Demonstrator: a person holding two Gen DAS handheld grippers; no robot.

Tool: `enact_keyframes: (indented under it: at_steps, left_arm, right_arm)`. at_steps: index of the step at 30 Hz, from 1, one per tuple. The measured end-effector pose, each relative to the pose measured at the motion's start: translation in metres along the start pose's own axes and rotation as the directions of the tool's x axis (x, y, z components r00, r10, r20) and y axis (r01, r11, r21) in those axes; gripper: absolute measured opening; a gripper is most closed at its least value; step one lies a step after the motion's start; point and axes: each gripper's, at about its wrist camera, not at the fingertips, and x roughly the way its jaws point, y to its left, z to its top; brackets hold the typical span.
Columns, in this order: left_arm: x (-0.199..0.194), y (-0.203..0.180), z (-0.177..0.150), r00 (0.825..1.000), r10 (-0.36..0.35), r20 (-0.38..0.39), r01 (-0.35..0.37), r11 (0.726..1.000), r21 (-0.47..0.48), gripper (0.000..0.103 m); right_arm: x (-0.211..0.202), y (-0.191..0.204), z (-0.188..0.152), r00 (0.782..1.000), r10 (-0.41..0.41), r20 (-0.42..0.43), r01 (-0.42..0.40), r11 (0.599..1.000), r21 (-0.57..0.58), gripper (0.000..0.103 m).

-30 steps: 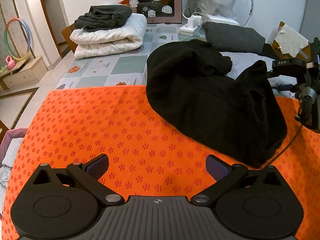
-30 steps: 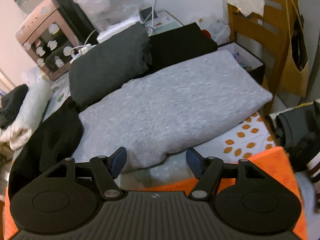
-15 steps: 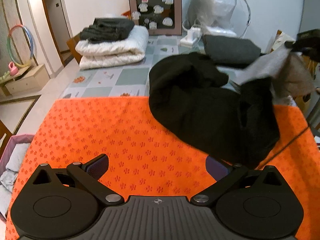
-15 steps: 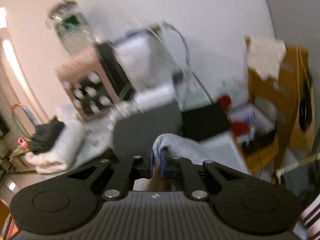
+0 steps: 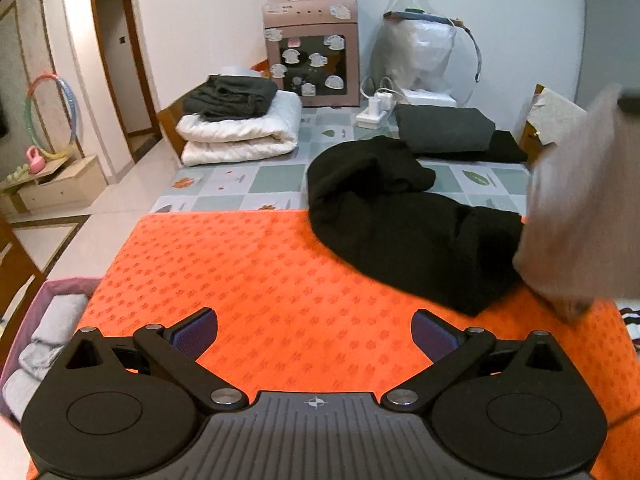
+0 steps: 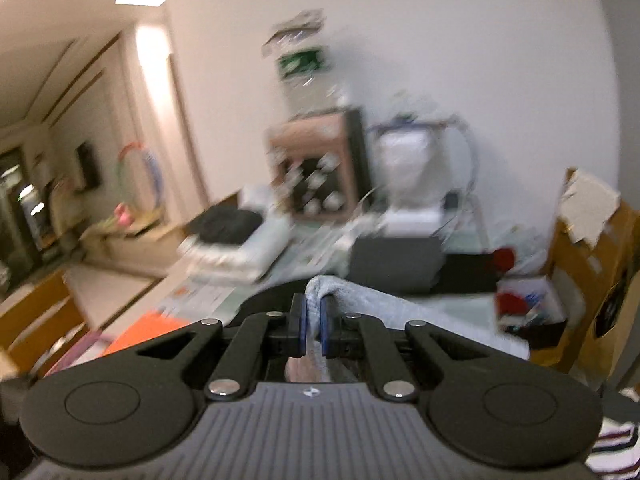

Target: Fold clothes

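The right gripper [image 6: 313, 326] has its fingers pinched on a fold of the light grey garment [image 6: 360, 296], which hangs blurred at the right edge of the frame above the orange mat [image 5: 280, 280]. The left gripper [image 5: 314, 330] hovers low, fingers wide apart, the crumpled black garment [image 5: 404, 220] lying centre-right.

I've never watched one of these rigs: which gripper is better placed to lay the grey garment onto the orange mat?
Right. The right gripper is shut on the grey garment, which hangs at the orange mat's right edge. The left gripper is open and empty.
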Motion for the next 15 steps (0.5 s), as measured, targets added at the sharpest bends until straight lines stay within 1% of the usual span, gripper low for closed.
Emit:
enact_keyframes:
  at_steps: [2,4,5,7,8,10,11,12,13,14,15]
  left_arm:
    - [-0.010,0.005,-0.009,1.000,0.015,-0.002,-0.016,1.000,-0.014,0.103]
    - [-0.017,0.012,-0.018,0.999,0.037,-0.014,-0.038,0.999,-0.030,0.103]
    - [-0.020,0.015,-0.022,0.999,0.048,-0.020,-0.049,0.998,-0.037,0.103]
    - [-0.026,0.021,-0.031,0.997,0.071,-0.034,-0.073,0.996,-0.051,0.103]
    - [-0.028,0.024,-0.034,0.996,0.081,-0.039,-0.083,0.995,-0.057,0.103]
    - [-0.033,0.032,-0.041,0.994,0.098,-0.047,-0.101,0.992,-0.073,0.103]
    - [-0.035,0.036,-0.044,0.993,0.104,-0.051,-0.107,0.991,-0.081,0.103]
    - [-0.036,0.040,-0.046,0.993,0.108,-0.055,-0.112,0.990,-0.088,0.103]
    - [-0.036,0.043,-0.048,0.992,0.111,-0.059,-0.116,0.989,-0.093,0.103]
    - [-0.036,0.047,-0.050,0.991,0.114,-0.064,-0.120,0.988,-0.098,0.103]
    - [-0.034,0.050,-0.051,0.991,0.114,-0.067,-0.121,0.988,-0.099,0.103]
  right_arm:
    - [-0.004,0.019,-0.016,0.997,0.046,-0.058,-0.048,0.999,-0.023,0.008]
    - [-0.008,0.039,-0.032,0.989,0.091,-0.118,-0.097,0.994,-0.043,0.008]
    - [-0.010,0.049,-0.040,0.983,0.113,-0.147,-0.122,0.991,-0.052,0.004]
    - [-0.013,0.065,-0.051,0.970,0.145,-0.194,-0.162,0.984,-0.075,0.005]
    - [-0.013,0.071,-0.051,0.967,0.151,-0.206,-0.173,0.981,-0.092,0.008]
    - [-0.013,0.083,-0.053,0.959,0.164,-0.230,-0.197,0.972,-0.126,0.019]
    - [-0.014,0.089,-0.053,0.955,0.170,-0.242,-0.209,0.968,-0.143,0.030]
    - [-0.015,0.089,-0.050,0.958,0.165,-0.237,-0.204,0.967,-0.151,0.043]
    - [-0.015,0.087,-0.045,0.961,0.154,-0.228,-0.192,0.969,-0.156,0.049]
    - [-0.013,0.084,-0.040,0.967,0.129,-0.221,-0.167,0.972,-0.162,0.059]
    - [-0.010,0.079,-0.035,0.972,0.101,-0.214,-0.138,0.976,-0.169,0.066]
